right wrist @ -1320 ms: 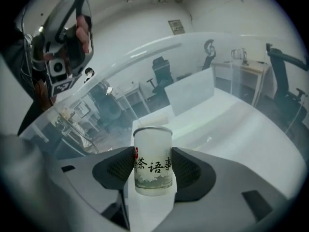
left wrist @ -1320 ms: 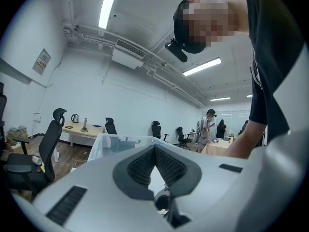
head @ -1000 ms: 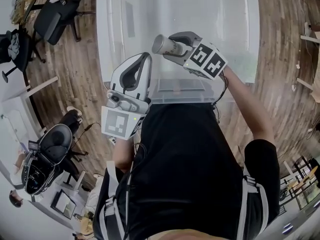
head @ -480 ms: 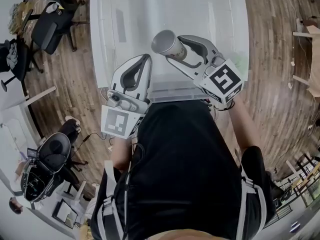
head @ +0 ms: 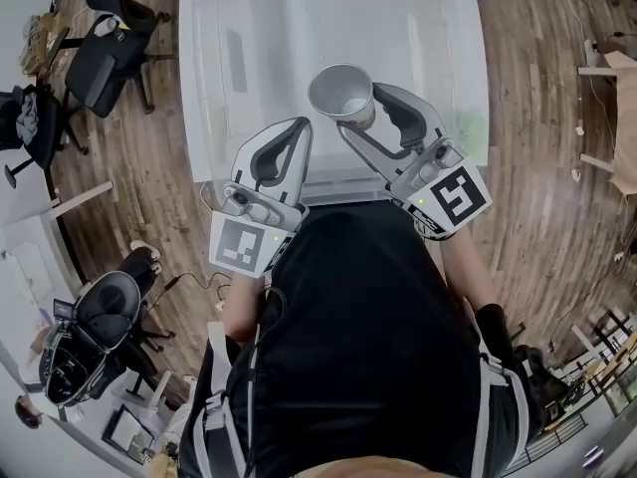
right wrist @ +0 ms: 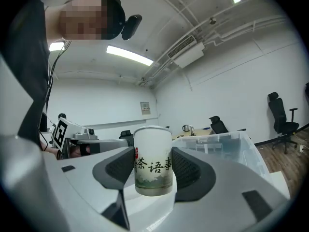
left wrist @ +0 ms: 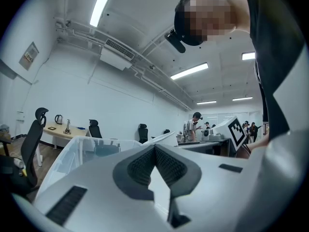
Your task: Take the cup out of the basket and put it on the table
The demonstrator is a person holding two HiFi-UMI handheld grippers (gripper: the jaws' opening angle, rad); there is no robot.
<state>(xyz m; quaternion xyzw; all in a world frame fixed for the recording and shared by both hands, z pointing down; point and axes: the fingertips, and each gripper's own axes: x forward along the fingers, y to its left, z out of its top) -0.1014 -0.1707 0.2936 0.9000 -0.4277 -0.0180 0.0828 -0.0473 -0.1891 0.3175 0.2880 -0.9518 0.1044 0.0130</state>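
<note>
Cup (right wrist: 153, 163) rides upright, clamped between the right gripper's (head: 363, 116) pads over the clear basket (right wrist: 231, 144), left gripper (left wrist: 155, 151) closed and empty: too hard a squeeze could buckle its wall, too slack and it could slip short of the table (head: 463, 68).

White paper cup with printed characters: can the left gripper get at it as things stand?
Probably yes: nothing stands between the left gripper and the white paper cup. But its jaws are together, and the right gripper clamps the cup's sides.
</note>
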